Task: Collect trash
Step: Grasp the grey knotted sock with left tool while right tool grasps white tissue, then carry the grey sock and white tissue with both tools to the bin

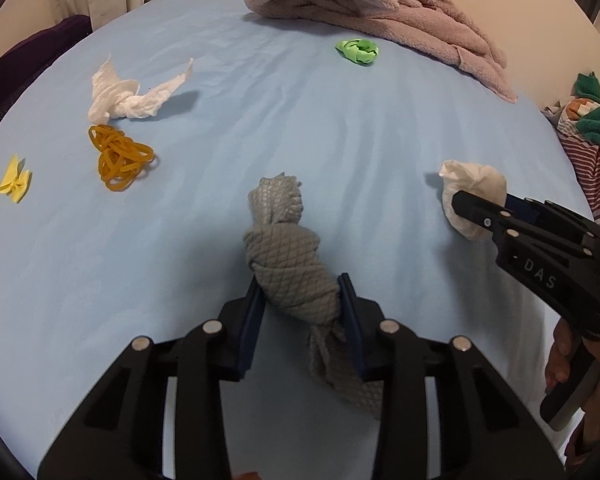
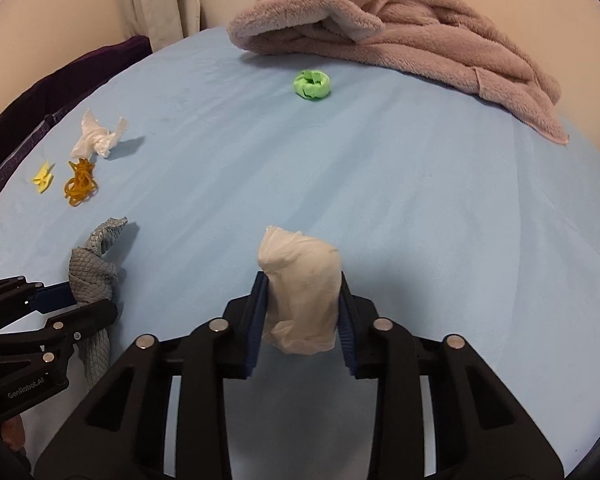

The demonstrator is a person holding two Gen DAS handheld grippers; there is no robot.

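Pale blue bedsheet (image 1: pixel 340 128) carries everything. Largest is a fluffy dusty-pink fleece blanket (image 2: pixel 400 32) heaped along the bed's far edge, partly cut off at the top of the left wrist view. A knotted grey diamond-textured cloth (image 1: pixel 288 264) sits near the bed's near edge, with the left gripper (image 1: pixel 304 312) clenched on its middle; the lower tail is hidden behind the right finger. Just to its right, a crumpled white tissue wad (image 2: pixel 300 292) is grasped by the right gripper (image 2: pixel 302 320). Toward the left edge lie a loose white tissue (image 1: pixel 128 96), a tangle of amber rubber bands (image 1: pixel 120 158) and a small yellow folded paper scrap (image 1: pixel 16 180), close together. A small green crumpled wad (image 2: pixel 312 84) lies just before the blanket. Gripper bodies read "DAS" and "GenRobot.AI". Striped and green items beyond the right edge are hard to make out.
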